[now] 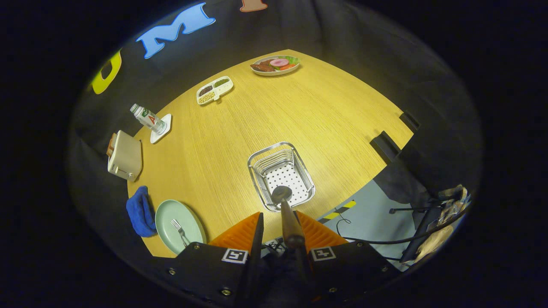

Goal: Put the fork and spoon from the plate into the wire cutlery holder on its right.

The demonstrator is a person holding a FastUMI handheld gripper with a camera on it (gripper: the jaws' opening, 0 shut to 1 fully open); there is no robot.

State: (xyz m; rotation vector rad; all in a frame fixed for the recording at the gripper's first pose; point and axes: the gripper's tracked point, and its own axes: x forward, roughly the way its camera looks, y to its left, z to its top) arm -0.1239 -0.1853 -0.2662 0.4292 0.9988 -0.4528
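Black cloth walls close round a pale wooden worktop (265, 115), where a toaster (124, 156), a water bottle (148, 118) on a coaster, a three-part dish of beans (214, 90) and a plate of play food (275, 65) stand along the far side. Held above the near edge, the tongs (280, 222) are clenched on the dark handle of the spoon (286, 209), whose bowl hangs over the near rim of the wire cutlery holder (281, 176). Left of the orange fingers (239, 233), the fork (180, 231) lies on the pale green plate (169, 214), with a blue cloth (139, 211) just beside it.
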